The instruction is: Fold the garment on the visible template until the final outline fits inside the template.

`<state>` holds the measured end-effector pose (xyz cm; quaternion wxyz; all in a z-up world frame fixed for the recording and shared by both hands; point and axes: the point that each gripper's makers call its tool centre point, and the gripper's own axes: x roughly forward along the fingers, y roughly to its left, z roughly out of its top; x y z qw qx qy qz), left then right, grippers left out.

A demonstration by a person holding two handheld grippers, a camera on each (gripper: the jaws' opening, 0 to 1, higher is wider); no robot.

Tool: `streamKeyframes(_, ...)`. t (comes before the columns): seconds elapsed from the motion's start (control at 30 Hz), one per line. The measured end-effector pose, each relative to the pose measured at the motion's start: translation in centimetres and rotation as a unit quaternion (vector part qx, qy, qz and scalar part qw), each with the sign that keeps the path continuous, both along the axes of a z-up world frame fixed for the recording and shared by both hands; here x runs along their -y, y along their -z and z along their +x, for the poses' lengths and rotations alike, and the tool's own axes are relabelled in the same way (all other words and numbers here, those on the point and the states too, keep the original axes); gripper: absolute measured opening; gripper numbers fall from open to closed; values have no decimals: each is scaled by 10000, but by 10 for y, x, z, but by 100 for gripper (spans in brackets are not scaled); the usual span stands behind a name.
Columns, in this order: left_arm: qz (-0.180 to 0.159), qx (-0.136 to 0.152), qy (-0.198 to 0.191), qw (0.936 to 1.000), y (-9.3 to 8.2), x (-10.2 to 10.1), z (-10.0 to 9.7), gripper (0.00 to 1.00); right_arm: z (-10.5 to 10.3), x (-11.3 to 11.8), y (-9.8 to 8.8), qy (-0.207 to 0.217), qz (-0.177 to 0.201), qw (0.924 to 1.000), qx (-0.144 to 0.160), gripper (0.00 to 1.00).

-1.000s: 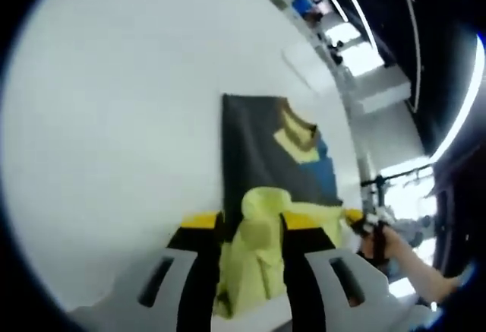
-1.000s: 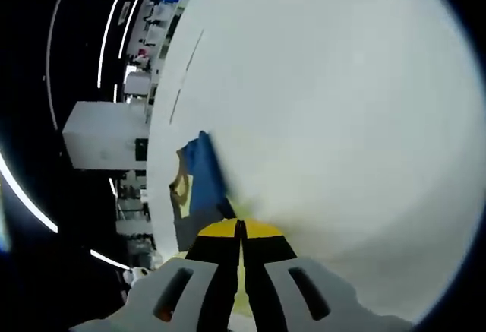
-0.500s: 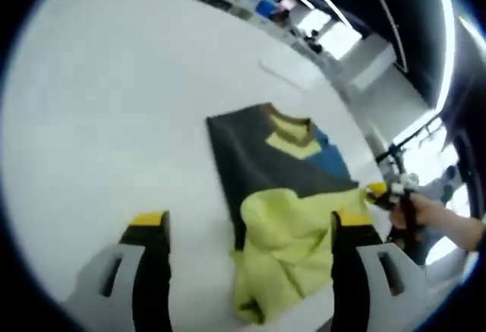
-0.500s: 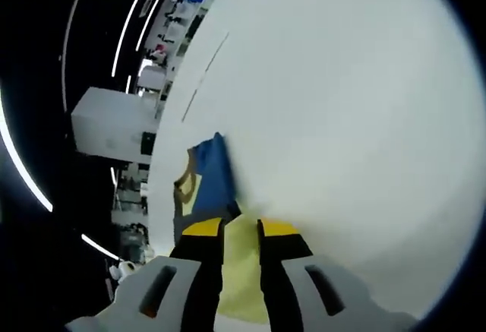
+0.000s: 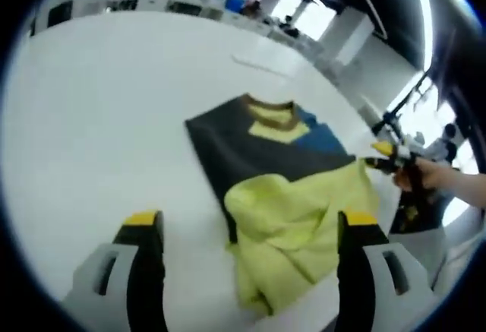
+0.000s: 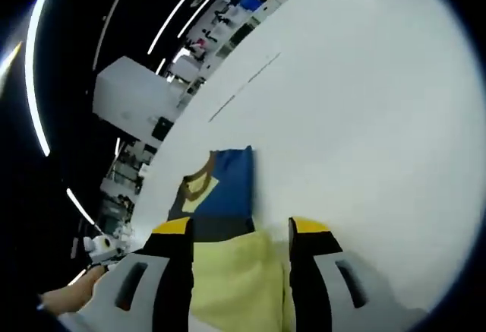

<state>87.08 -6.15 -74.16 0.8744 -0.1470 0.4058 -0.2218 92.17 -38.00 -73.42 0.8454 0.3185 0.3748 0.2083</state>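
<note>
The garment lies on the white table, dark grey with a blue side panel, a brown collar and a yellow-green lower part folded loosely up over it in wrinkles. My left gripper stands open just short of that yellow fold, its fingers either side of it and apart from it. My right gripper is open too, over the yellow fabric, with the blue panel beyond. It also shows as the right gripper at the garment's right edge.
A hand holds the right gripper at the table's right edge. A thin line runs across the table beyond the collar, also the thin line. Desks and ceiling lights lie past the table's far edge. White tabletop spreads wide around the garment.
Both grippers were shut on the yellow fabric a second ago; both have opened and let it go. The yellow part now lies folded over the garment, and both views have drawn back.
</note>
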Motion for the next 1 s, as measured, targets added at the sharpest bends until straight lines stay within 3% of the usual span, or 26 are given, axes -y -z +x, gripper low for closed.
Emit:
streamKeyframes(0.27,101,179,248,9995,-4,4,-4,95,-6,-6,1,-547,-472,9969,326,55)
streamKeyframes(0.53,96,152,287,9994,-5,7,-9,94,-7,-7,-2,-845,-920,9891,785,65)
streamKeyframes(0.73,210,292,523,9980,-8,9,-12,93,-12,-6,-2,-1153,-1231,9808,983,66)
streamKeyframes(1.0,330,446,786,9954,-10,10,-16,93,-15,-7,-4,-1269,-1300,9768,1130,66)
